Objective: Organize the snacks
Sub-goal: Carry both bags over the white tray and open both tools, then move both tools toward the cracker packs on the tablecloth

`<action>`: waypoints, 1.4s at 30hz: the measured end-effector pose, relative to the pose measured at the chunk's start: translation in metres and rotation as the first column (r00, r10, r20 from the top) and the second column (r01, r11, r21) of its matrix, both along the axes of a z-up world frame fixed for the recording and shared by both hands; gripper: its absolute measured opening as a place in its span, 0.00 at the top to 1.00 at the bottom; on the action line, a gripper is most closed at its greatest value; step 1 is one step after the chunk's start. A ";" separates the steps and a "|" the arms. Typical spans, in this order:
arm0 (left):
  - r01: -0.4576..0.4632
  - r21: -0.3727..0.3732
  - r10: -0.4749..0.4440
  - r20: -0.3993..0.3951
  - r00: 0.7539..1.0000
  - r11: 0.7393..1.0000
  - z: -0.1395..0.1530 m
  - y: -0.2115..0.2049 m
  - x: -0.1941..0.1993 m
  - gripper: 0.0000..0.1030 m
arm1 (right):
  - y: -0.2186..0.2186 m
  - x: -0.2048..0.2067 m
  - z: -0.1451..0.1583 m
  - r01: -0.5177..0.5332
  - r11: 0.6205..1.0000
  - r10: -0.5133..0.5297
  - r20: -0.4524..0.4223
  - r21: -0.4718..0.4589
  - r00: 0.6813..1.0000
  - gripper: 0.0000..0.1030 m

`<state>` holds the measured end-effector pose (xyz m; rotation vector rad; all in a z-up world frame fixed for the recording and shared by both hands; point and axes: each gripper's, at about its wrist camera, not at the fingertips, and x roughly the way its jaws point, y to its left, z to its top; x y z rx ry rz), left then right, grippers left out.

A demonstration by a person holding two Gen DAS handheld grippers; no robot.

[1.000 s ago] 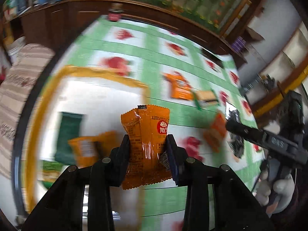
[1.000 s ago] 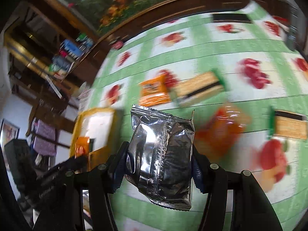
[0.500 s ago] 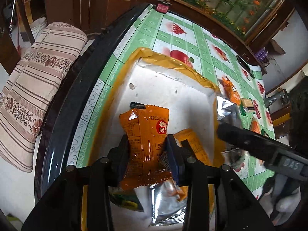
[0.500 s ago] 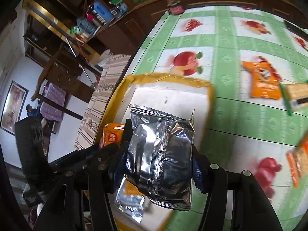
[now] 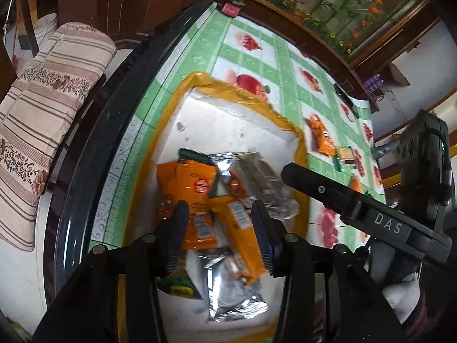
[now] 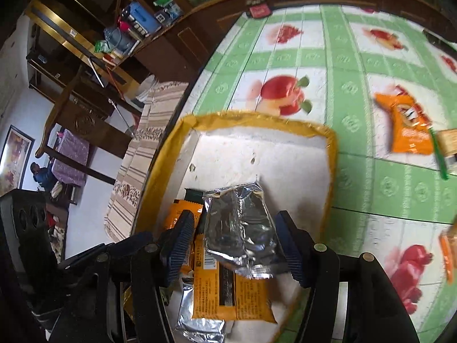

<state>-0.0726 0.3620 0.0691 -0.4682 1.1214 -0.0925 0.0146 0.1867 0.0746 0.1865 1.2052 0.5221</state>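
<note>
Both my grippers hang over the yellow-rimmed tray (image 6: 331, 154), and both have just been opening. In the left wrist view the left gripper (image 5: 220, 228) stands released: the orange packet (image 5: 188, 197) lies below the gap, blurred, touching neither pad as far as I can see. In the right wrist view the right gripper (image 6: 237, 243) is also parted, and the silver packet (image 6: 240, 228) sits between the pads with gaps on both sides, seemingly dropping onto the pile at the lower middle of the frame.

My worry is the pile. Packets already overlap there, so a foil one landing on top may slide toward the low rim and spill onto the surface. The grippers are also close; the right one fills the right of the left view, so a careless withdrawal could knock them together or drag a packet out. More snacks, like the orange bag (image 6: 408, 125) at upper right, wait outside.
</note>
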 end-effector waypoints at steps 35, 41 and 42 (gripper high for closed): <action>0.120 0.391 -0.207 0.188 0.960 0.912 0.087 -0.095 -0.051 0.58 | -0.123 -0.099 0.047 0.282 0.959 -0.283 0.066 0.029 0.957 0.38; 0.122 0.393 -0.204 0.175 0.963 0.911 0.083 -0.101 -0.053 0.58 | -0.127 -0.100 0.041 0.284 0.958 -0.285 0.043 0.032 0.958 0.38; 0.123 0.392 -0.204 0.173 0.964 0.912 0.083 -0.102 -0.052 0.58 | -0.129 -0.100 0.040 0.286 0.958 -0.287 0.040 0.032 0.957 0.38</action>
